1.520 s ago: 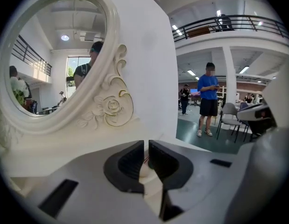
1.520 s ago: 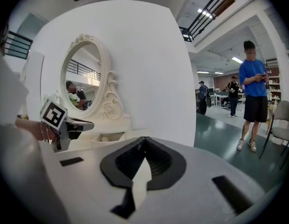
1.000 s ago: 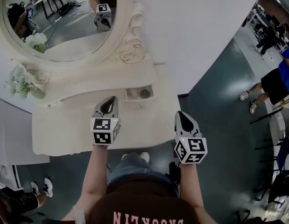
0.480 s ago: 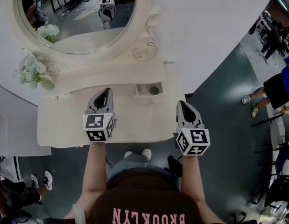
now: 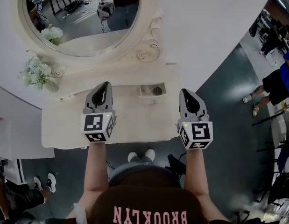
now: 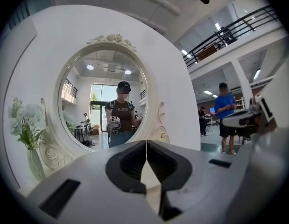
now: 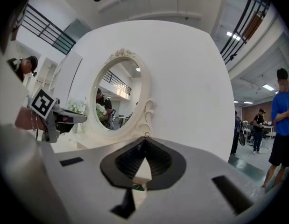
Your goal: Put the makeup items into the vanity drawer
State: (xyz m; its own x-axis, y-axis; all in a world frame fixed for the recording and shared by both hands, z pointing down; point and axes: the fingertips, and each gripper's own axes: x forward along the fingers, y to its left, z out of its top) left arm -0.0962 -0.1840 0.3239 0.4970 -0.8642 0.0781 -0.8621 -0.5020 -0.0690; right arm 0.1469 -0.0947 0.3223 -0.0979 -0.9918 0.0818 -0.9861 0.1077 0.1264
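**Claws clenched, drawer open**

The left claw (image 5: 105, 85) and right claw (image 5: 186, 92) are held level above the worktop (image 5: 135, 122), both clenched on nothing. The small drawer (image 5: 144, 93) is seen open at the far edge, between them, with a dark round item (image 5: 157, 91) lying inside.
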